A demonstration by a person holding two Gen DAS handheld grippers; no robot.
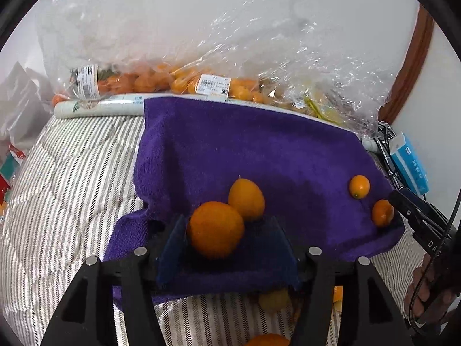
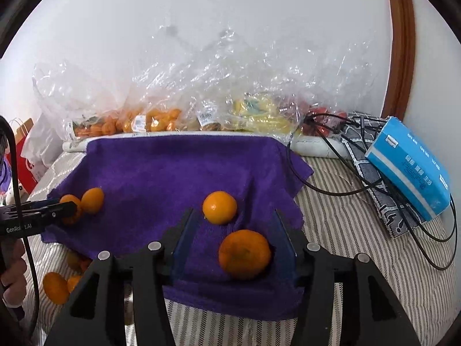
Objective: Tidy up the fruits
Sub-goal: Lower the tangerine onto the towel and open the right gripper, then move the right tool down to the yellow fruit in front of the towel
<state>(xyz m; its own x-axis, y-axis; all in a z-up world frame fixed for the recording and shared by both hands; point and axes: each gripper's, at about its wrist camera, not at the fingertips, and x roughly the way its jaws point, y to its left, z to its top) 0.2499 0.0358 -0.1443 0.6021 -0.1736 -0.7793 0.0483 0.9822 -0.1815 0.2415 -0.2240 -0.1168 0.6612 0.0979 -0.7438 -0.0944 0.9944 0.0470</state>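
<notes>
A purple towel (image 1: 245, 150) (image 2: 173, 167) lies on striped bedding with several orange fruits on it. My left gripper (image 1: 227, 222) is open around a round mandarin (image 1: 215, 229); its left pad is at the fruit's side, while the right pad stands apart. An oval orange fruit (image 1: 247, 199) lies just behind it. My right gripper (image 2: 234, 216) is open around another mandarin (image 2: 245, 253), which lies close to the right pad. A smaller orange (image 2: 219, 207) rests just beyond the fingertips. Two small fruits (image 2: 92, 200) lie at the towel's left edge beside the left gripper's tip (image 2: 66, 210).
Clear plastic bags of fruit (image 2: 149, 121) line the wall behind the towel. A blue tissue pack (image 2: 409, 167) and black cables (image 2: 331, 184) lie at the right. Loose oranges (image 2: 56, 287) sit on the bedding off the towel's near left corner. A red paper bag (image 2: 24, 155) stands at the far left.
</notes>
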